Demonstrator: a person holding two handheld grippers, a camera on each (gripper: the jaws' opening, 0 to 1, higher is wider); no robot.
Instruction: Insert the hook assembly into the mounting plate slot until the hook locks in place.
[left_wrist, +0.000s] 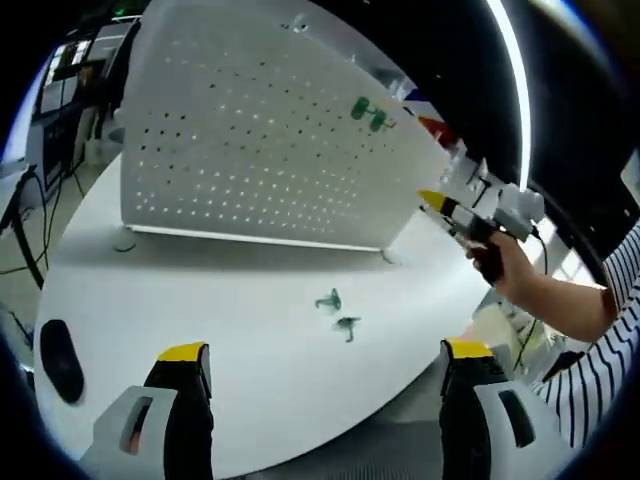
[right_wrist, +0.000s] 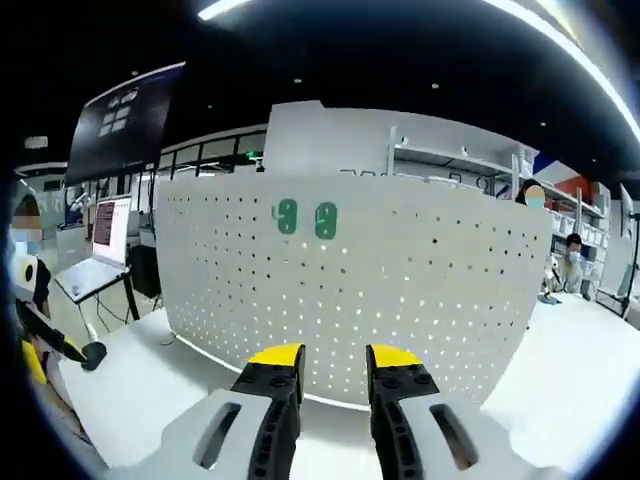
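A white pegboard mounting plate (left_wrist: 260, 140) (right_wrist: 400, 290) stands upright on the round white table (left_wrist: 230, 310). Two green hooks (left_wrist: 368, 112) (right_wrist: 306, 218) sit side by side in its upper holes. Another two green hooks (left_wrist: 328, 300) (left_wrist: 347, 326) lie loose on the table in front of the plate. My left gripper (left_wrist: 325, 350) is wide open just short of them, holding nothing. My right gripper (right_wrist: 335, 356) faces the plate with a narrow gap between its jaws and nothing in it. In the left gripper view the right gripper (left_wrist: 470, 222) is held up by a hand at the plate's right end.
A black mouse-like object (left_wrist: 60, 360) lies near the table's left edge. A striped sleeve (left_wrist: 600, 340) reaches in from the right. Beyond the plate are a laptop on a stand (right_wrist: 95, 265), shelves (right_wrist: 450, 160) and seated people (right_wrist: 573, 262).
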